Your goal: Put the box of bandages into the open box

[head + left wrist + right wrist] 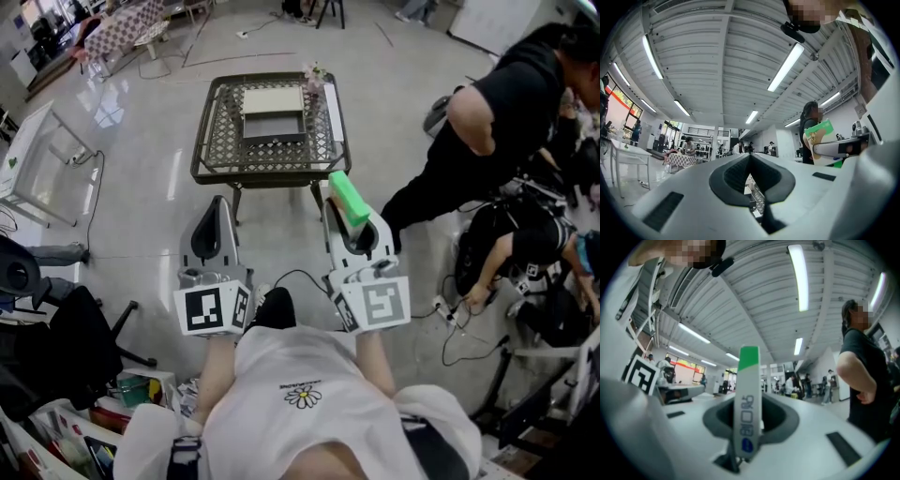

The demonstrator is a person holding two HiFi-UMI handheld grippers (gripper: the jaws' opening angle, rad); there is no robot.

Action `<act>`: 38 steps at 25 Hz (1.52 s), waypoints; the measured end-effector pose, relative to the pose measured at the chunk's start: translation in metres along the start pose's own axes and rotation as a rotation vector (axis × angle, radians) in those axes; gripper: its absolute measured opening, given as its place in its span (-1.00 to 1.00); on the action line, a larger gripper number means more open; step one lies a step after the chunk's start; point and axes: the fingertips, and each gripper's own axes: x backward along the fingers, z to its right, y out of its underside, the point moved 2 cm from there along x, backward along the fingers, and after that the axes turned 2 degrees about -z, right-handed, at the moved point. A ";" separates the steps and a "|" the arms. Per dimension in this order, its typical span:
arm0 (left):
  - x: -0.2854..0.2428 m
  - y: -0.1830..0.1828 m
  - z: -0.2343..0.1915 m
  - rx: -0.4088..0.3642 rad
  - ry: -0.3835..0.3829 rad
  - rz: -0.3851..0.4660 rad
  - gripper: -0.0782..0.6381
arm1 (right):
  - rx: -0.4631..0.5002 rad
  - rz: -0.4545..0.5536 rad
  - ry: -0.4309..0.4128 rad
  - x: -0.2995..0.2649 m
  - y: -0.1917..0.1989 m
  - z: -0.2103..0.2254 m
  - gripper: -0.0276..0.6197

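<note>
The box of bandages (pixel 349 198), green and white, stands upright between the jaws of my right gripper (pixel 345 212), which is shut on it. In the right gripper view the box (pixel 748 401) shows edge-on, clamped between the pads. My left gripper (pixel 217 203) hangs beside it to the left, shut with nothing held; its tips (pixel 750 157) meet. The open box (pixel 273 126), dark inside with its lid flap folded back, sits on the metal lattice table (pixel 202 156) just ahead of both grippers. From the left gripper view the bandage box (pixel 820 136) shows at the right.
A person in black (pixel 497 122) stands right of the table, and another (pixel 536 246) crouches by cables on the floor. A small bottle-like item (pixel 314 79) stands on the table's far right. An office chair (pixel 56 328) and a white table (pixel 37 159) stand at the left.
</note>
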 end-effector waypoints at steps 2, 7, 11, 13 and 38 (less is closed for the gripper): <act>-0.005 -0.001 -0.002 -0.003 -0.004 0.006 -0.72 | 0.004 0.001 -0.003 -0.004 0.000 0.002 -0.60; -0.026 0.007 -0.007 -0.017 0.005 0.014 -0.72 | 0.005 0.012 -0.002 -0.020 0.005 0.009 -0.60; -0.052 0.016 -0.022 -0.018 0.012 0.029 -0.72 | 0.025 0.019 0.001 -0.042 0.014 0.010 -0.60; -0.069 0.022 -0.031 -0.008 0.015 0.033 -0.72 | 0.041 0.015 0.005 -0.055 0.018 0.012 -0.60; -0.339 0.078 -0.131 0.015 0.089 -0.014 -0.72 | 0.092 -0.100 0.110 -0.329 0.055 0.092 -0.60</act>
